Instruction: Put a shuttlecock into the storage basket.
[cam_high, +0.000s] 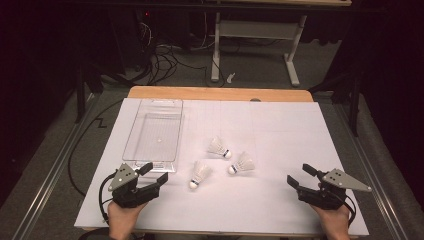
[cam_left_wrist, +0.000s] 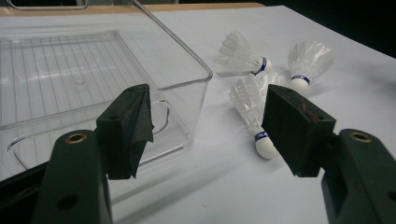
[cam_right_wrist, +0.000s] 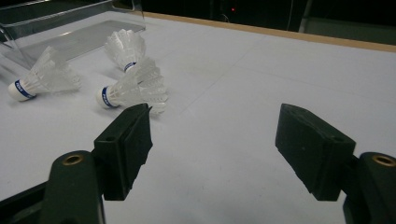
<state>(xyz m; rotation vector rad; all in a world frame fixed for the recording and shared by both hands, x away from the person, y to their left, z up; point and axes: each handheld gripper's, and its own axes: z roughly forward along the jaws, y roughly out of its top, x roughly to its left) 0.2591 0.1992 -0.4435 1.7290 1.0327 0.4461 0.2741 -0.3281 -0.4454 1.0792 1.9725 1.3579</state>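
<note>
Beside the clear tray (cam_high: 131, 134), three shuttlecocks (cam_high: 200, 174) are lying; both tools, left (cam_high: 153, 175) and right (cam_high: 301, 176), are gaping empty, wrists cut off.

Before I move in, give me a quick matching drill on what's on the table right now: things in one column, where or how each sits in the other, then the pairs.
Things:
1. clear plastic tray
2. white feather shuttlecock nearest the left gripper
3. left gripper
4. right gripper

Places or states:
A. lying on its side just right of the tray's near corner
B. empty, on the left half of the white mat
C. jaws open, nothing between them, at the near right edge
D. jaws open, nothing between them, just in front of the tray

Pairs: 1-B, 2-A, 3-D, 4-C
</note>
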